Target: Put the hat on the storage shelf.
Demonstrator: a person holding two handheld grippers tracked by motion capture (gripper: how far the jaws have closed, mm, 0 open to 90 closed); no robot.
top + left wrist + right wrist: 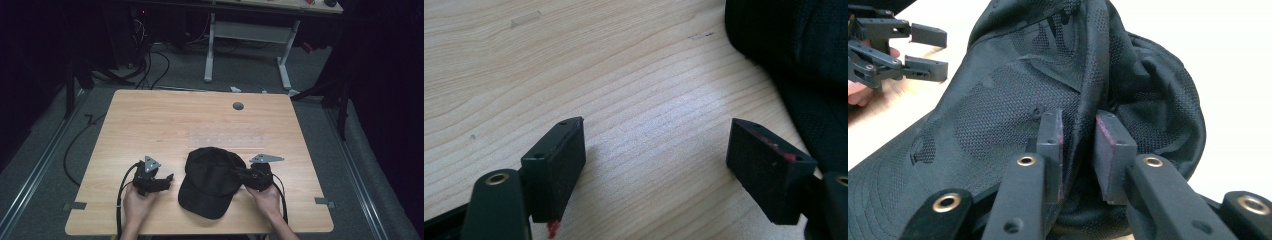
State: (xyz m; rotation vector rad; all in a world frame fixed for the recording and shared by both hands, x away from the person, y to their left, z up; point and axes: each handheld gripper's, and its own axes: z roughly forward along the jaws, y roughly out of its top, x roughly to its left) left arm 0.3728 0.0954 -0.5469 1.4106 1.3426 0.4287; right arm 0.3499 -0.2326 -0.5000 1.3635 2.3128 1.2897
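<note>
I have a black cap (212, 180) lying on the wooden counter (150, 120), between my two grippers. My right gripper (239, 175) is closed on the cap: in the right gripper view its two jaws pinch a raised fold of the mesh fabric (1078, 100) between them, with the crown bulging up ahead of the pads and the brim (893, 185) spreading off to the left of the jaws. My right hand (265, 197) holds that gripper from behind, close to the near edge of the counter.

My left gripper (167, 179) stands open and empty, its jaws spread wide over bare wood. In the left gripper view the cap's edge (804, 60) lies just beyond and beside the right-hand jaw; I cannot tell whether that jaw touches it. My left hand (137, 197) grips the body of this gripper. Ahead of both grippers, a small grey round cap (238, 106) sits in the counter near its far edge.
</note>
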